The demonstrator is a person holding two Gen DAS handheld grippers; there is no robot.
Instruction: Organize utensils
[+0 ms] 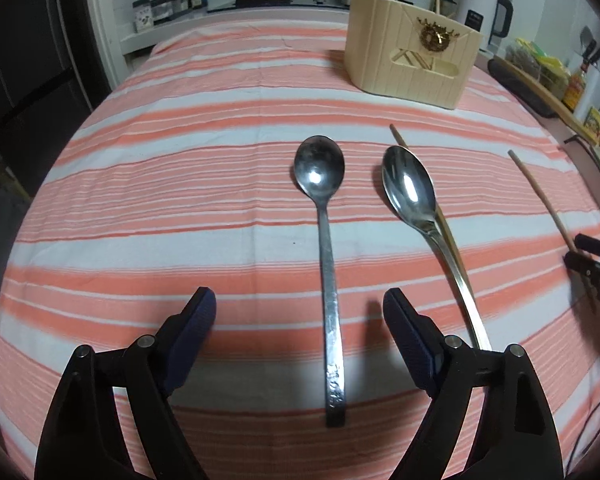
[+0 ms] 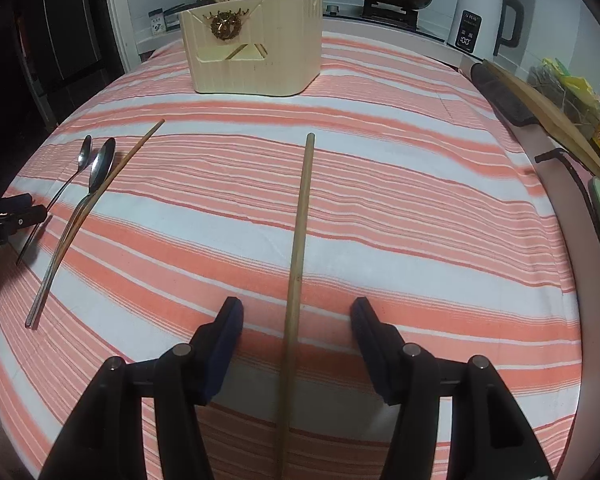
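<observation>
In the left wrist view, the left tool (image 1: 299, 304) is spread wide around the handle of the flat-handled spoon (image 1: 327, 248) at lower centre, pads clear of it. A clean pinch on the handle calls for centring first, well clear of the second spoon (image 1: 416, 200) just to the right. In the right wrist view, the right tool (image 2: 296, 314) stands released astride the chopstick (image 2: 298, 248) on the striped table (image 2: 420, 220). The holder (image 2: 256, 56) waits at upper centre.

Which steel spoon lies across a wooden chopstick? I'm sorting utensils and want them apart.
The shinier steel spoon with the pointed oval bowl, right in the left wrist view; its handle overlaps a wooden chopstick. The duller round-bowled spoon lies alone.
</observation>
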